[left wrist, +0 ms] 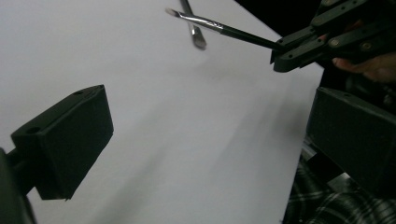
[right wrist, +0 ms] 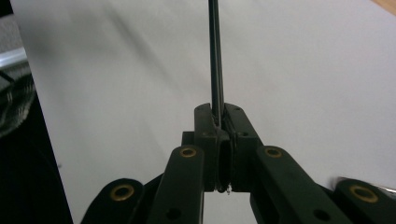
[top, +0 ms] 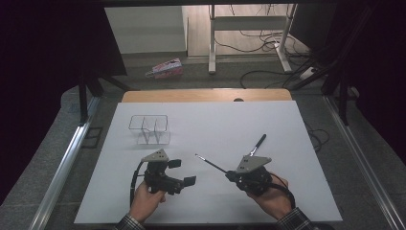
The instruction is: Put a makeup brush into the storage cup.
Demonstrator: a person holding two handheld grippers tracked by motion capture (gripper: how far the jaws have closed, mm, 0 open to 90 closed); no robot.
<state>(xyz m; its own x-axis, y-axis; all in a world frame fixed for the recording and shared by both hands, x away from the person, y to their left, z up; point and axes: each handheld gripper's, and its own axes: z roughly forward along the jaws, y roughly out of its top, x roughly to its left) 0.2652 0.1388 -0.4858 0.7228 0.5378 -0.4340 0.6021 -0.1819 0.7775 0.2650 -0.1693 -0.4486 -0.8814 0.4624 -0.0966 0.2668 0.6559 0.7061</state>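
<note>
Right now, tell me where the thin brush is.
The thin brush is clamped in the right gripper, its tip pointing left toward the left gripper, over the white table.

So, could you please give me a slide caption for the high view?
Right gripper shut on a thin brush, left gripper open, clear organiser behind.

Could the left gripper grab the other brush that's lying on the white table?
Probably yes. The left gripper has its jaws wide open and holds nothing, but the right gripper and the brush it holds sit between it and the second brush, so it must go around.
</note>
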